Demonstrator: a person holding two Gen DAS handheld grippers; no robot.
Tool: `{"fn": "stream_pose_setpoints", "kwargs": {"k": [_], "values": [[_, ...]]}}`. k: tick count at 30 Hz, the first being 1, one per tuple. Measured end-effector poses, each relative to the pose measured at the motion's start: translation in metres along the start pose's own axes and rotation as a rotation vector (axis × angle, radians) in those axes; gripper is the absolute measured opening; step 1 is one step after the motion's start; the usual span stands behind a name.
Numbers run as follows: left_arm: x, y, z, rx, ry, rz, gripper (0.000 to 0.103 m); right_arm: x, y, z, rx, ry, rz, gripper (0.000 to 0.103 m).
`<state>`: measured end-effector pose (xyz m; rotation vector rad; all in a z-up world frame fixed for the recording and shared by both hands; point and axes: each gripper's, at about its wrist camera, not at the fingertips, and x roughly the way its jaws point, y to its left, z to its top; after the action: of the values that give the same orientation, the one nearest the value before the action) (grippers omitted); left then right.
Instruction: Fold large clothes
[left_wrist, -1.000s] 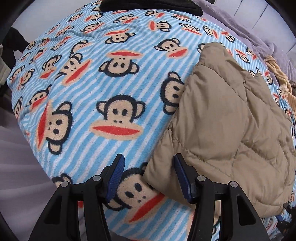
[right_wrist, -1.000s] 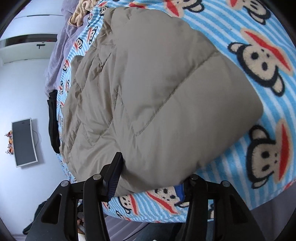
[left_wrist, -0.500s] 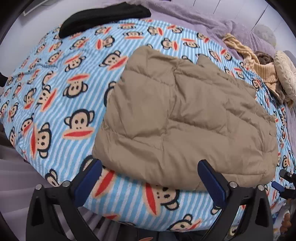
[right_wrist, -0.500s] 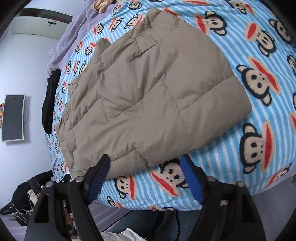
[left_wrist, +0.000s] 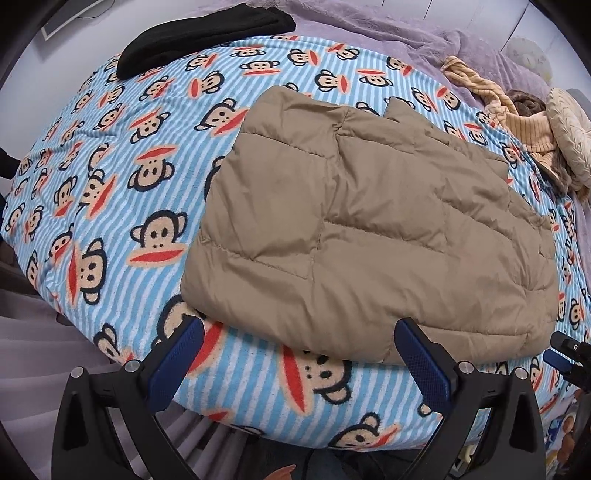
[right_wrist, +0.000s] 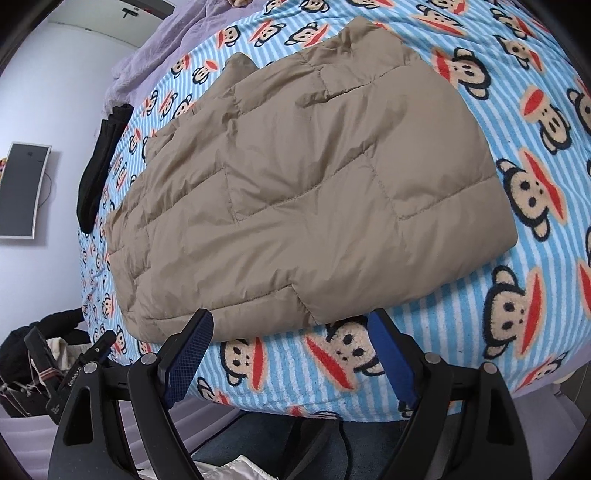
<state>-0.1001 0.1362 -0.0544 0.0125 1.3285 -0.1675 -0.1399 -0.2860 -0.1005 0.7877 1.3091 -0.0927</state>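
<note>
Left wrist view: the tan quilted jacket (left_wrist: 354, 229) is lying folded into a compact block near the bed's (left_wrist: 110, 155) front edge, suggesting little folding is remaining, while the left claw (left_wrist: 299, 360) is hovering above that edge, released and empty, jaws having just been opening. Right wrist view: the right claw (right_wrist: 291, 354) is likewise pointing steeply down, spread and holding nothing, just beside the jacket's near hem.
</note>
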Motion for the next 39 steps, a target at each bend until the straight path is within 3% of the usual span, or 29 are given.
{"fn": "stream_pose_setpoints", "kwargs": {"k": [9, 16, 25, 33, 39], "values": [[0.014, 0.018, 0.032, 0.068, 0.017, 0.001, 0.103, 0.008, 0.038, -0.004, -0.059, -0.074, -0.041, 0.089], [0.038, 0.05, 0.06, 0.089, 0.06, -0.045, 0.103, 0.031, 0.084, -0.005, -0.071, -0.093, -0.075, 0.089], [0.06, 0.062, 0.083, 0.126, 0.088, -0.103, 0.103, 0.063, 0.121, 0.003, -0.041, -0.028, -0.094, 0.089], [0.077, 0.087, 0.108, 0.139, 0.078, -0.227, 0.103, 0.082, 0.141, 0.007, -0.034, -0.001, -0.105, 0.089], [0.116, 0.109, 0.126, 0.122, 0.194, -0.42, 0.103, 0.093, 0.141, 0.004, -0.034, 0.026, -0.128, 0.089]]}}
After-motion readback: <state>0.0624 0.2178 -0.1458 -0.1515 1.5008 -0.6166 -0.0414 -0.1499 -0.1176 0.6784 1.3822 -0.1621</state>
